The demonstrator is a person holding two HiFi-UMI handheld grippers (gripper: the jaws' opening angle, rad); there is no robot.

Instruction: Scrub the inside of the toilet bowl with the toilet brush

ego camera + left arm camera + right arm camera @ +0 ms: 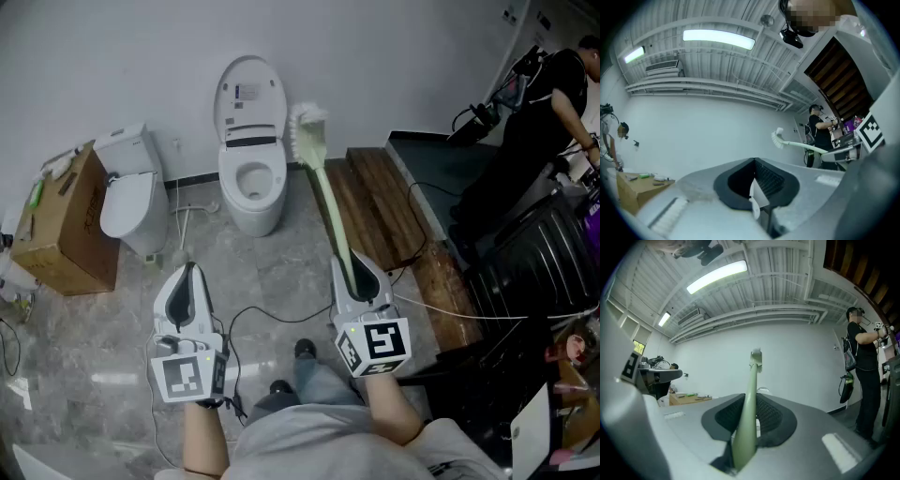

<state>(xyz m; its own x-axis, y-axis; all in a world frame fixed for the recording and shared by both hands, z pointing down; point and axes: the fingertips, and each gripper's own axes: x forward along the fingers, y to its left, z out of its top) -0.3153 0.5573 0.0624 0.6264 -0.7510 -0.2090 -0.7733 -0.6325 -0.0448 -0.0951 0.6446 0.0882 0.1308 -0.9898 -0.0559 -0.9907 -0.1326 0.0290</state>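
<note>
Grey floor (281,267): toilet brush (325,192) aloft between toilet bowl (251,199) and planks (377,208).

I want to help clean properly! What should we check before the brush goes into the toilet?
1. Grip: right claw shut on the toilet brush handle: ok.
2. The lid is up and the bowl is open: ok.
3. The brush head is inside the bowl: not ok, it is up beside the lid.
4. The left claw is shut, empty and held aside: ok.
5. Floor path: not ok, a cable lies ahead of the feet.
6. Water in the bowl: cannot tell.
</note>
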